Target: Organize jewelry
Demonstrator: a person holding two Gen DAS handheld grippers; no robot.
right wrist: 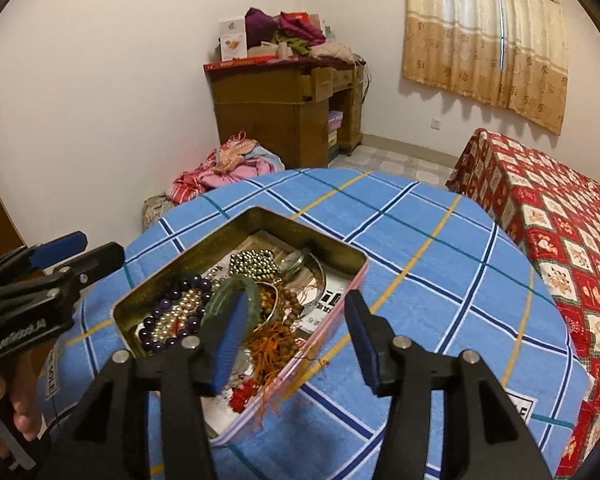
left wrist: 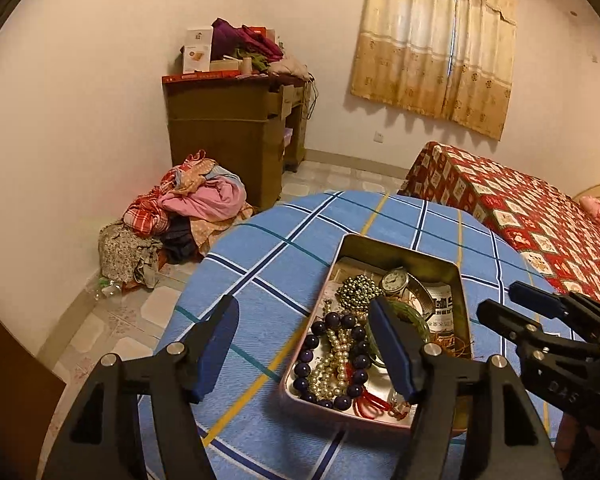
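Where plaid cloth spreads, beads fill a metal tin.

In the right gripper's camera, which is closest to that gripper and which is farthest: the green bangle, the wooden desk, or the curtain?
From the right gripper:
1. Green bangle: nearest, in the tin beside the gripper's left finger.
2. Wooden desk: much farther, across the floor against the back wall.
3. Curtain: farthest, high on the wall at the right, in the room's far corner.

An open rectangular metal tin lies flat on the blue checked tabletop, holding tangled dark purple beads, pearl strands, gold beads, a green bangle and a small watch.
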